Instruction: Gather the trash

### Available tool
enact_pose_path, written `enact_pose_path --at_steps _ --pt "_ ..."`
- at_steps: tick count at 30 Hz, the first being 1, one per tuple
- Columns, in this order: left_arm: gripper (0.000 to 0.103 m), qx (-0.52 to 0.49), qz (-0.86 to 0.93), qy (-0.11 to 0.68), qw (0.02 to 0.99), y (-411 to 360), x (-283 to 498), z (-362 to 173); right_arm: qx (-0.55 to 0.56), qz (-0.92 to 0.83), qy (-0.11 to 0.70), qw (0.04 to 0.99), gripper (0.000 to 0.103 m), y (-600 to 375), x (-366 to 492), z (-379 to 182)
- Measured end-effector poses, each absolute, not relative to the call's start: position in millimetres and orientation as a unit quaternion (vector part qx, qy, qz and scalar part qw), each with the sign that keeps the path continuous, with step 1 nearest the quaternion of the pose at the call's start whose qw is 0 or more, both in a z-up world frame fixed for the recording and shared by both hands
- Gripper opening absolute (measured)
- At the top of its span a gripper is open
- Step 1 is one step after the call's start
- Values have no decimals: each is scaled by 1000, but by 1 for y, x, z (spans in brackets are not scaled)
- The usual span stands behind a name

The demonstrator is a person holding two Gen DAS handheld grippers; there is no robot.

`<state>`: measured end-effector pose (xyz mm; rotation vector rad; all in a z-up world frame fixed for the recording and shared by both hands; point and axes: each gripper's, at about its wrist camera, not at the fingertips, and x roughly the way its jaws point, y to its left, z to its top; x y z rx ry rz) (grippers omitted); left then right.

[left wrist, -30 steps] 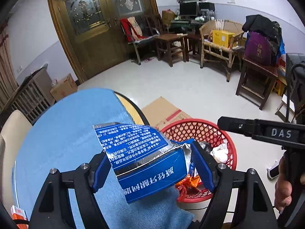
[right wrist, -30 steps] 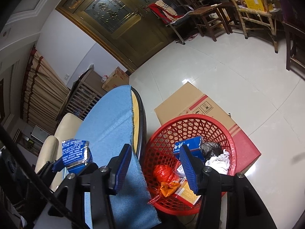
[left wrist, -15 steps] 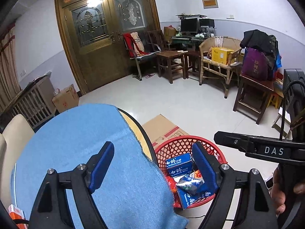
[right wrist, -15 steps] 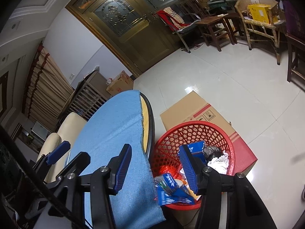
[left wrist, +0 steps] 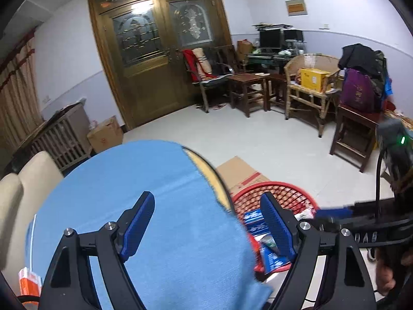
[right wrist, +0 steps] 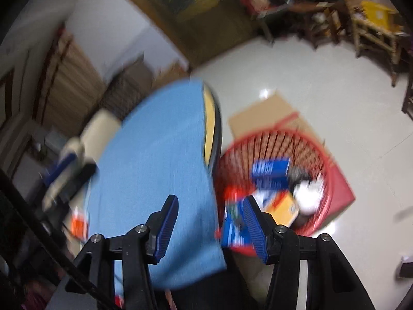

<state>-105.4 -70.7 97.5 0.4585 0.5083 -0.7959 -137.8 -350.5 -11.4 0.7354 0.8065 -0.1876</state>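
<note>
– While the left gripper [left wrist: 206, 199] hangs over the sky-blue cloth on the round table [left wrist: 129, 180], how do its jaws stand?

– Wide apart, and nothing is between the blue ribbed pads [left wrist: 136, 222]. One finger is over the cloth, the other over the round red plastic mesh basket [left wrist: 291, 191].

– Where is that basket?

– On the floor, tight against the table's dark rim, standing on a flattened brown cardboard box with red tape [left wrist: 237, 170].

– And the trash?

– Most of it lies inside the basket. Blue printed cartons [right wrist: 271, 166] are near the middle, with a crumpled white wad [right wrist: 309, 193] beside them on the far side from the table and an orange-yellow packet [right wrist: 284, 205] towards the near wall. A red scrap [right wrist: 232, 192] sits by the table side. This view is smeared, so I cannot read the finer pieces.

– What about the right gripper [right wrist: 210, 201]?

– Its jaws are partly apart, narrower than the left pair, and they grip nothing. The gap frames the cloth's hanging edge and the basket's near rim.

– Is anything left on the table?

– A small orange and white packet [left wrist: 29, 280] lies at the near left edge of the cloth, well apart from both pairs of fingers.

– Do you see the person?

– Only a hand [left wrist: 384, 271] at the lower right of the left view, wrapped round the black handle of the right tool.
</note>
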Motion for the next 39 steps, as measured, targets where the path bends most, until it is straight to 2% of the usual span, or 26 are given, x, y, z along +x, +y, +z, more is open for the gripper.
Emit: enact_pose_path --at_steps 3,5,9,12,17,21,30,31,34,39 --pt "84 214 -355 248 876 -53 -95 94 360 -63 435 823 55 -339 -130 -36" --pt "84 209 -341 254 880 -43 -90 92 387 -62 464 794 47 -337 -125 -61" --pt "84 193 -328 262 887 -26 -83 93 429 -60 490 757 42 -341 -118 -103" --pt "84 183 -324 265 890 -18 -81 95 397 -115 481 774 40 -355 -109 -112" --pt "84 172 -321 268 892 -5 -80 98 345 -206 411 819 40 -387 -101 -91" --pt "84 166 -314 266 896 8 -81 101 331 -190 359 852 40 -379 -113 -51" --pt "84 164 -277 245 914 39 -92 121 274 -127 308 902 42 -316 -118 29" --pt "84 162 -269 241 918 43 -93 125 268 -118 305 906 43 -307 -116 36" --pt "84 158 -251 229 927 58 -99 133 242 -94 290 921 54 -276 -120 61" --pt "84 153 -220 228 936 82 -106 140 193 -61 276 940 54 -227 -126 87"
